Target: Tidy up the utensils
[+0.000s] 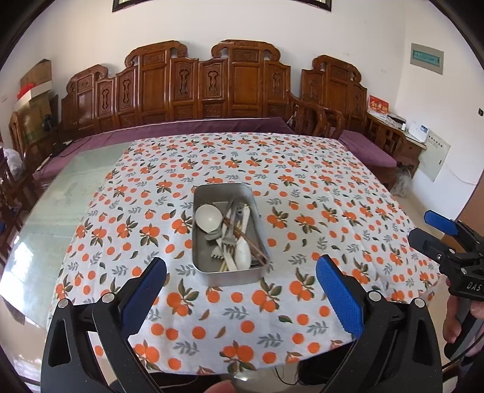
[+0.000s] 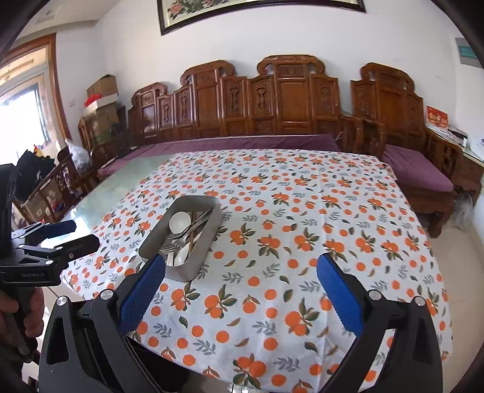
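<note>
Both the left gripper (image 1: pixel 241 272) and the right gripper (image 2: pixel 241 272) gaped wide, gripping nothing. Ahead, the metal tray (image 1: pixel 224 276) on the orange-print tablecloth (image 1: pixel 302 187) held the utensils (image 1: pixel 233 235). Only the right wrist view showed the framed floral painting (image 2: pixel 260 7).

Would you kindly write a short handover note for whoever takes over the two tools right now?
Left tool: open, empty, held above the near part of the table.
Right tool: open, empty, held beside the left one.
Metal tray: mid-table on the orange-print tablecloth.
In it, piled loosely: white spoon, forks, chopsticks and other utensils.
Done: every utensil in view is in the tray; none lies on the cloth.
Left: perhaps only tidying the pile; nothing else shows.
</note>
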Demonstrator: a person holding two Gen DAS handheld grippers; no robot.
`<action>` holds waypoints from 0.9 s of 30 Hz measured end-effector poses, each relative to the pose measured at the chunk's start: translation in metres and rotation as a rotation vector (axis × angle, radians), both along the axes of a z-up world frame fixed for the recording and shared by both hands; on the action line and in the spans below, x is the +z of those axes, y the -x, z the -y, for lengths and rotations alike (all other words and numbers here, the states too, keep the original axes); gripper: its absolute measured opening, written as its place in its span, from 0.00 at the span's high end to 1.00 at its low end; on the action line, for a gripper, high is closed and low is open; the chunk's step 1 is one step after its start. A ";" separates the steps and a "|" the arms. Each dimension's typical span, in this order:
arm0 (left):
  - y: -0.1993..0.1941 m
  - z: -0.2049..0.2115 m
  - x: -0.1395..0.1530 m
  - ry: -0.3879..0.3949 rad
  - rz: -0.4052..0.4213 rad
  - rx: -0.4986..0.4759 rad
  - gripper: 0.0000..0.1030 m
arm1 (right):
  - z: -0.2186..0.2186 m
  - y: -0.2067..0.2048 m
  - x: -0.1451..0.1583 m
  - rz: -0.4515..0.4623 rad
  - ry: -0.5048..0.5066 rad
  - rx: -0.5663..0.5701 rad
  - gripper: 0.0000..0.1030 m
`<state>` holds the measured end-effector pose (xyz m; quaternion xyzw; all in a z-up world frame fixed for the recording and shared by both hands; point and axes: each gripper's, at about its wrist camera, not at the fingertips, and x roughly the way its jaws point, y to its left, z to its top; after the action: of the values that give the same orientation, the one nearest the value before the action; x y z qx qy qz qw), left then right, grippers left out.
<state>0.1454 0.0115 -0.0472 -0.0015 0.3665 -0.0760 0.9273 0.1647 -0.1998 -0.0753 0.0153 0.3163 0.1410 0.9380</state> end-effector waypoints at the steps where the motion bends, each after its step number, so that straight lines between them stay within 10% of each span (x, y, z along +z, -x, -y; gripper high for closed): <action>1: 0.003 0.002 0.003 0.000 0.008 -0.004 0.07 | 0.004 0.004 0.002 0.006 -0.001 -0.007 0.02; 27: 0.097 0.034 0.102 -0.024 0.299 -0.035 0.07 | 0.032 0.097 0.090 0.245 -0.075 -0.012 0.02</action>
<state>0.0488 -0.0221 0.0552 0.0273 0.2252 -0.0870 0.9701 0.0677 -0.2321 0.0150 0.0352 0.1938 0.1479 0.9692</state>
